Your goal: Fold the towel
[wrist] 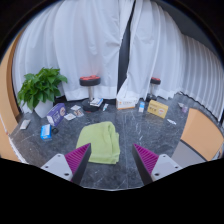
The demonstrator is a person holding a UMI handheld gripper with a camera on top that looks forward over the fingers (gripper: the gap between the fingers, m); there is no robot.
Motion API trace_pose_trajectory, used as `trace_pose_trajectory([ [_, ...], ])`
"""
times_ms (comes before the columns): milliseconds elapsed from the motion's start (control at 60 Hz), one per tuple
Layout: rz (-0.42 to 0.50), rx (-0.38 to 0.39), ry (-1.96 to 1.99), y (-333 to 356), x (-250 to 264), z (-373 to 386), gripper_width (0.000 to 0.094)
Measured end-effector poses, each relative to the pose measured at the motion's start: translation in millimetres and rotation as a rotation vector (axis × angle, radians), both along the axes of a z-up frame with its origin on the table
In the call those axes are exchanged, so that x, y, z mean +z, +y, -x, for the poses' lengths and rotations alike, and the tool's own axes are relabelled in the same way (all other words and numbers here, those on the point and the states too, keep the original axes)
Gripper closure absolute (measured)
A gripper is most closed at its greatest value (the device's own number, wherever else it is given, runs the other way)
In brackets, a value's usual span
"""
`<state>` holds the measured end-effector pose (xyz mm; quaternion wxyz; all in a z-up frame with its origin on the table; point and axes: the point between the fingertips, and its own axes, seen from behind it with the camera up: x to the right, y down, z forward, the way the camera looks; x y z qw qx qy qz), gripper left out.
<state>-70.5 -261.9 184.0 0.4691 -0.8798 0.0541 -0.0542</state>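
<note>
**Towel ahead of open fingers, not gripped**

Your gripper point(110, 160) is wide open, nothing btwn the pads. Left pad point(79, 155) and right pad point(146, 157) are magenta and well apart. The green towel point(99, 141) lies flat on the dark marbled table point(130, 135), just ahead of the fingers and a bit left of centre; its near left corner sits close to the left pad tip, contact can't be told. The towel looks like a rough rectangle w/ a soft ridge along it.

Beyond it: potted plant point(42, 88) at left, red-topped stool point(90, 82) by the white curtain point(90, 40), yellow box point(157, 108) at right, blue item point(46, 131) left of the towel. Small clutter near the plant is too tiny to ID. Finger bases are cut off below.
</note>
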Motion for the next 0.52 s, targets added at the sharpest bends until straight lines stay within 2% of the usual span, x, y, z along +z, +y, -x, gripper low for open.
trace_pose_trajectory([
  [283,-0.007,-0.028,-0.026,-122,47,66,0.0083],
  [517,-0.024,-0.031,-0.056,-169,66,87,0.0087],
])
